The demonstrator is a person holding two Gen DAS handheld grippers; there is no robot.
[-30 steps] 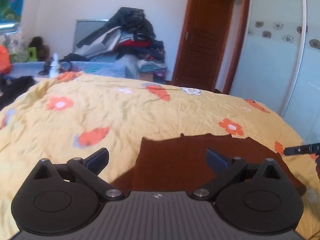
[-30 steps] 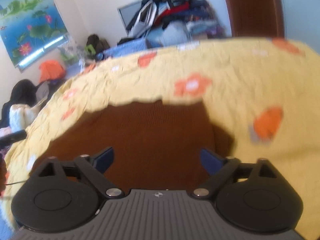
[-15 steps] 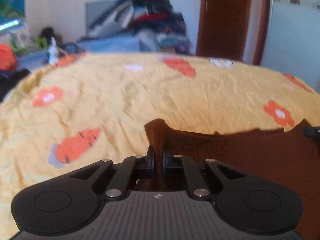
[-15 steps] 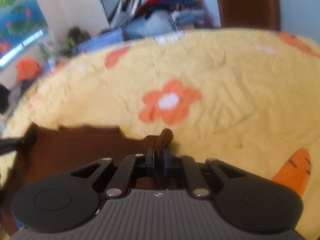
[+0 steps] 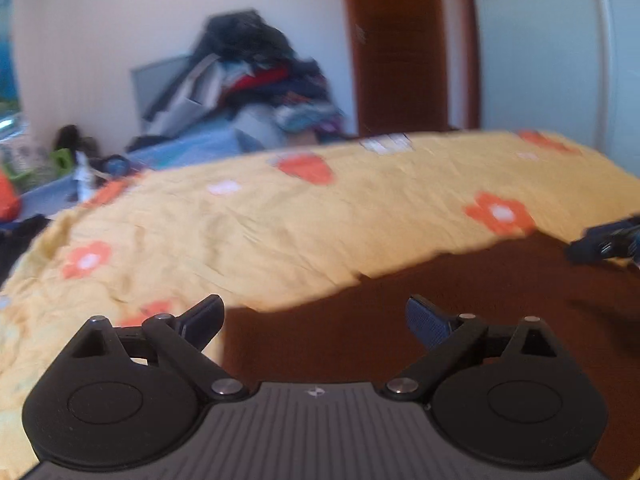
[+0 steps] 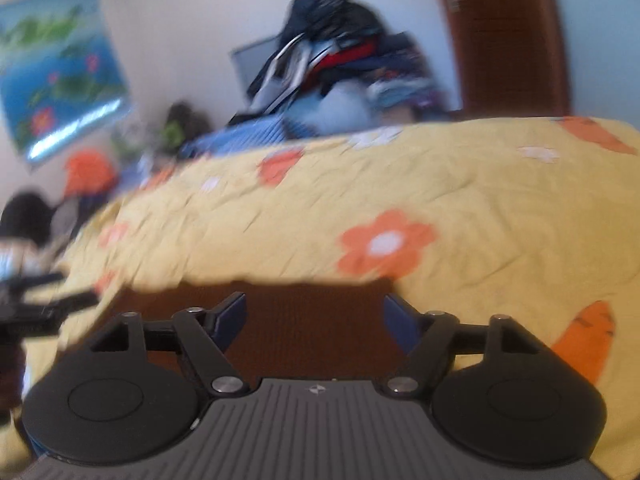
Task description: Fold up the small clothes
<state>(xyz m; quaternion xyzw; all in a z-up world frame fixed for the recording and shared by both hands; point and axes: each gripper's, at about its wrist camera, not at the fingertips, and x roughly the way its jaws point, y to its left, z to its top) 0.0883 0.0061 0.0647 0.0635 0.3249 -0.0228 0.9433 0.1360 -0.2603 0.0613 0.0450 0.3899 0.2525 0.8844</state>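
Left hand-held gripper (image 5: 314,322): jaws spreading wide, nothing pinched; brown knit garment (image 5: 460,312) lies flat under and ahead of it, not touched by the pads. Right hand-held gripper (image 6: 314,320): jaws also opening, a bit narrower, empty, w/ the garment's far edge just beyond its tips.

Garment sits on the yellow flowered bedspread (image 5: 320,216), at the near side of the bed; far edge looks fairly straight, so prob. one fold is laid down.

To do the step well: let both sets of jaws clear the cloth fully before pulling away, so no edge drags. Then check the far edge runs even vs. the bedspread. For the next fold, take the garment's outer corners, both sides at once, w/ shallow bites. Frames are blurred, so exact edge alignment can't be told.
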